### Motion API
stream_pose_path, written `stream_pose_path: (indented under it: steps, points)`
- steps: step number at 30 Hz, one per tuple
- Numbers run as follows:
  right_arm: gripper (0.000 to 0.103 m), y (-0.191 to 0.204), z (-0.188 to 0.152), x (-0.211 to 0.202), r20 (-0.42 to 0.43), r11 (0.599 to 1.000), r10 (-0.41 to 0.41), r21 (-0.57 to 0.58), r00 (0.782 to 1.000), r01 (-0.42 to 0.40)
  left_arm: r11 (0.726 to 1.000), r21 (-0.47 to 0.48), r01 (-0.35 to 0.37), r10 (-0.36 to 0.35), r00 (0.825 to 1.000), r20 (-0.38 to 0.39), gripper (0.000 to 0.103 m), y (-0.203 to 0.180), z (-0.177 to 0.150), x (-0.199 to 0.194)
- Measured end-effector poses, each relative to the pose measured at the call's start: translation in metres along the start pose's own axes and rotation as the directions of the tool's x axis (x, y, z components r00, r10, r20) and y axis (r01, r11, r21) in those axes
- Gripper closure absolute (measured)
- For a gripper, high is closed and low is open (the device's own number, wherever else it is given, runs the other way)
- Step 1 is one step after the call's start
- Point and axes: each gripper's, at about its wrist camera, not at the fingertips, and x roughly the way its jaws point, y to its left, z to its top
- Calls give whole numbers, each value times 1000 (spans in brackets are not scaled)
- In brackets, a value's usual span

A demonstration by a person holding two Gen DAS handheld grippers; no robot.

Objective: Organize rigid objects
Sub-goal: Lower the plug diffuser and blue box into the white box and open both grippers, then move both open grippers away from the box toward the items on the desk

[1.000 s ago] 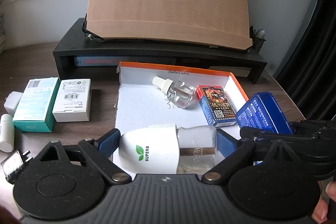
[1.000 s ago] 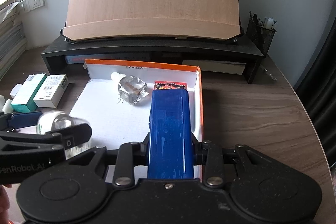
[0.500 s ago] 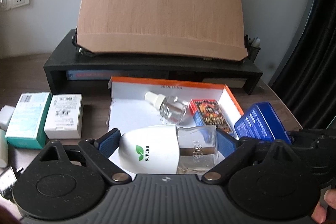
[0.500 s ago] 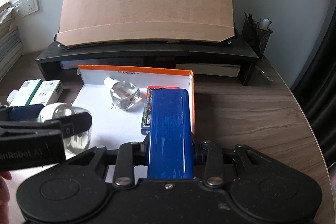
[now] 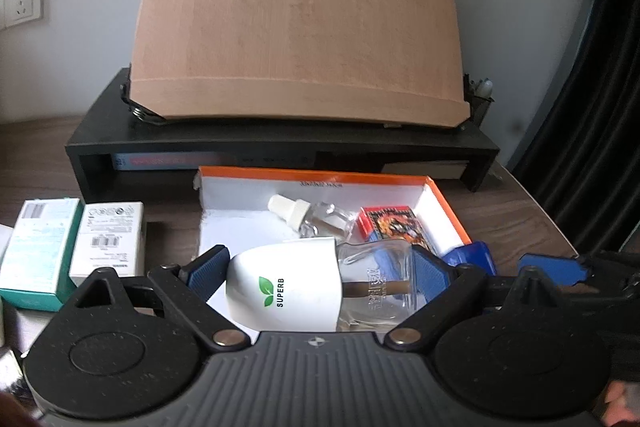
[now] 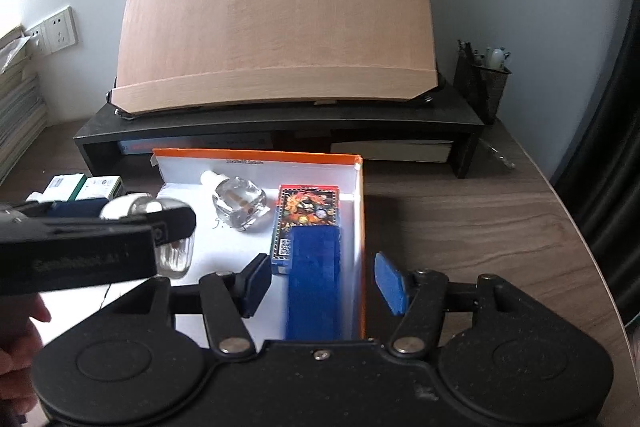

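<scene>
My left gripper (image 5: 320,267) is shut on a white-capped clear SUPERB bottle (image 5: 312,291), held sideways above the orange-rimmed white tray (image 5: 444,203); the bottle also shows in the right wrist view (image 6: 160,223). My right gripper (image 6: 322,283) is open. Between its spread fingers a blue box (image 6: 314,283) lies in the tray (image 6: 360,227), by the right wall, partly over a red card box (image 6: 306,219). A small clear bottle with a white cap (image 6: 238,201) lies in the tray's middle. The left wrist view shows that bottle (image 5: 312,217), the card box (image 5: 396,227) and the blue box (image 5: 472,259).
A green-white box (image 5: 36,255) and a white box (image 5: 108,243) lie left of the tray. A black shelf (image 6: 280,127) with a tilted wooden board (image 6: 276,23) stands behind. A mesh pen holder (image 6: 484,83) sits at the shelf's right end.
My right gripper has opened and let go of the blue box, which now lies in the tray. Both grippers have pulled back and up slightly. The left still holds the SUPERB bottle.
</scene>
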Motion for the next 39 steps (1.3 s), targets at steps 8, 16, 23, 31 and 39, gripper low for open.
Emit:
stream_pose_path:
  steps: [8, 16, 23, 31, 39]
  points:
    - [27, -7, -9, -21, 20, 999, -37, -14, 999, 37, 998, -9, 57, -57, 998, 16, 0, -5, -6, -8]
    - [24, -8, -11, -45, 68, 999, -41, 19, 997, 40, 999, -47, 9, -9, 1000, -1, 0, -6, -3, -30]
    - [22, 8, -16, -57, 71, 1000, -18, 11, 997, 17, 996, -63, -64, 62, 997, -36, 0, 4, -3, -52]
    - [20, 35, -21, -67, 53, 1000, 15, -12, 999, -15, 993, -83, -89, 85, 995, -50, 0, 21, -13, -76]
    - [20, 76, -21, -61, 20, 997, 65, -38, 998, -64, 984, -122, -133, 126, 990, -63, 0, 56, -22, -96]
